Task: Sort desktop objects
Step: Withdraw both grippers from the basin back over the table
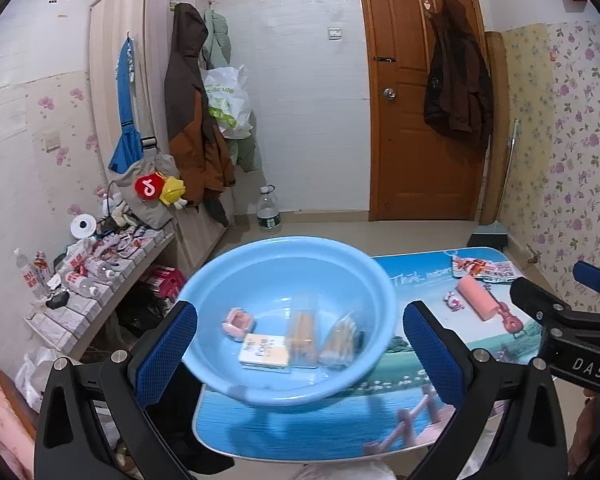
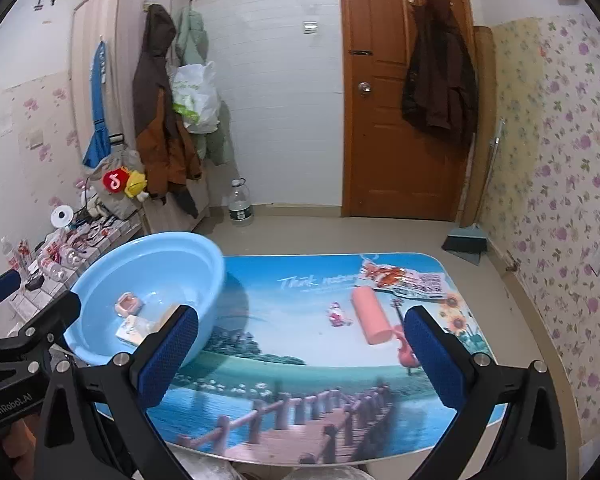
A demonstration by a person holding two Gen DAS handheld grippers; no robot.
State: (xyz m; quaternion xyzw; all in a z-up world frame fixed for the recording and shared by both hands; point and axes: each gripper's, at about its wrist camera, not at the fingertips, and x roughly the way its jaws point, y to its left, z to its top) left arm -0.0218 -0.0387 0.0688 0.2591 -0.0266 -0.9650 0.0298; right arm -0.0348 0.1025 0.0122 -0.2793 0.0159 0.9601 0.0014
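Basin (image 1: pixel 284 276), light blue, is sitting on the near-left corner of the table (image 2: pixel 340 360), overhanging the left edge a bit. Inside it are lying a pink case (image 1: pixel 238 321), a white-and-yellow box (image 1: pixel 265 352) and two clear packs (image 1: pixel 320 338) of tan sticks, blurry in the left wrist view. Pink roller (image 2: pixel 371 315) is lying on the printed tabletop further right, well apart from the basin, handle end pointing near.

Left gripper (image 1: pixel 300 354) is hovering with the basin framed between its blue pads (image 1: pixel 166 354), jaws spread wide, gripping nothing; can't tell if the pads are touching the rim. Right gripper (image 2: pixel 302 356) is hanging over the near middle of the table, also spread wide and empty, roller sitting just inside its right finger (image 2: pixel 434 358), basin edge behind its left one.
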